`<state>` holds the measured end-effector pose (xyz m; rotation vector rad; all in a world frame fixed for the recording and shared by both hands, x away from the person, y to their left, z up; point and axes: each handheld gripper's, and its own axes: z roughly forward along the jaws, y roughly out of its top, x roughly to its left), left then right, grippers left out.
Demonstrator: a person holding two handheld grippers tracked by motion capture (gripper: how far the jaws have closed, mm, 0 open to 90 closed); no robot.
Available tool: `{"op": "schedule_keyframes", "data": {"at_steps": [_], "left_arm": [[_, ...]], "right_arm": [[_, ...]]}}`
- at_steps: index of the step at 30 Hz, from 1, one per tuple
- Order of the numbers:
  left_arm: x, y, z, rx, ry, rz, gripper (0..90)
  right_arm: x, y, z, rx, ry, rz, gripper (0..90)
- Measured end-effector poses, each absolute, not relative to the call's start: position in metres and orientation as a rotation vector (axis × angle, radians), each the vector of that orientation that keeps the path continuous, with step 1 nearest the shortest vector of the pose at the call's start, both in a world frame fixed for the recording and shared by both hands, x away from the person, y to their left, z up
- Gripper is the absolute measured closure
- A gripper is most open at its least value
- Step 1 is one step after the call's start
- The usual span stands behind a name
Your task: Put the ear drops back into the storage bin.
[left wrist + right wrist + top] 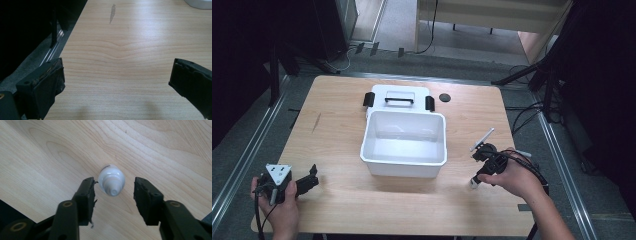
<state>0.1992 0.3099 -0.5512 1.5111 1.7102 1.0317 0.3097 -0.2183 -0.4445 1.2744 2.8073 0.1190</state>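
A small white bottle [111,178] with a ribbed cap stands on the wooden table [342,125], seen from above in the right gripper view. My right gripper [113,192] is open around it, one black jaw on each side with a small gap to the bottle. In the high view the bottle [473,182] stands at the table's front right, under my right gripper [477,176]. At the front left corner my left gripper [313,175] is held low; its jaws stand wide apart over bare wood, so this gripper [117,80] is open and holds nothing.
An open white bin [403,160] sits mid-table, its white lid [399,97] with a black handle and two black latches lying behind it. A black disc [444,97] lies to the lid's right. A thin white piece [484,137] sticks up beside the right gripper.
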Motion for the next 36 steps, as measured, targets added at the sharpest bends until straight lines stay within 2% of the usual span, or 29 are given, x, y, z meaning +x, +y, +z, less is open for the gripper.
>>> {"op": "schedule_keyframes", "data": {"at_steps": [24, 36], "left_arm": [[0.1995, 0.3095, -0.5513, 1.519, 1.708, 1.034, 0.2], [0.1995, 0.3096, -0.5513, 1.519, 1.706, 1.033, 0.2]], "right_arm": [[0.3124, -0.2155, -0.4529, 1.386, 2.765, 0.099, 70.9], [0.3135, -0.2136, -0.4527, 1.393, 2.763, 0.082, 72.1]]}}
